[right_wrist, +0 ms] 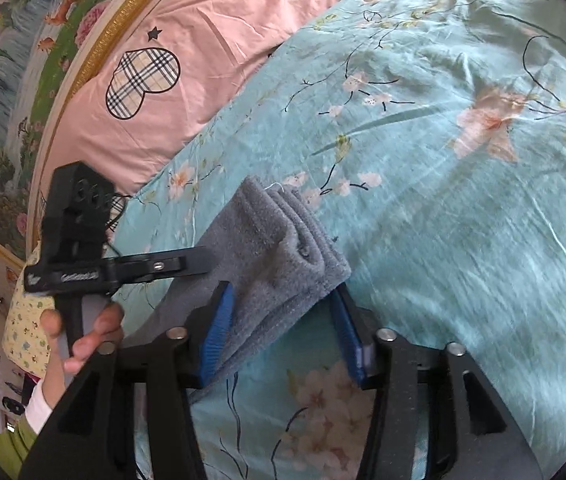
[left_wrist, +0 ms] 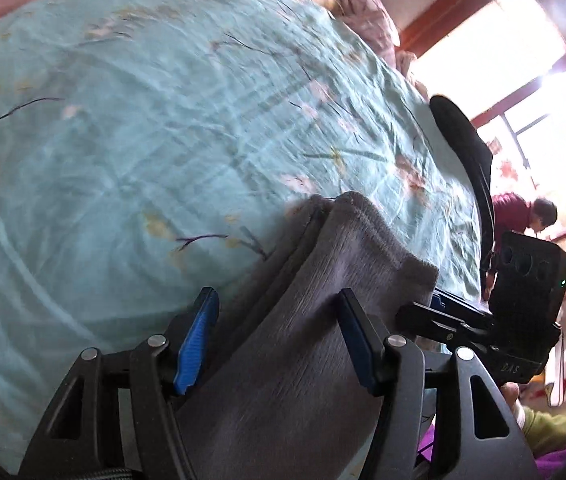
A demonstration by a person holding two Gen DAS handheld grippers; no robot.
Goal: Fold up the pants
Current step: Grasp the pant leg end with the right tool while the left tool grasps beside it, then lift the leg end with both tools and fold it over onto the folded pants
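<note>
The grey fleece pants are bunched into a thick folded strip held above the floral bedspread. My left gripper has its blue pads wide apart, with the pants lying between them. In the right wrist view the same grey pants run between the blue pads of my right gripper, the pads close against the thick fabric. The left gripper also shows at the left of that view, its fingers reaching into the pants, held by a hand.
A turquoise floral bedspread covers the bed. A pink sheet with plaid hearts lies at the far side by a framed painting. In the left wrist view a bright window and a person stand beyond the bed.
</note>
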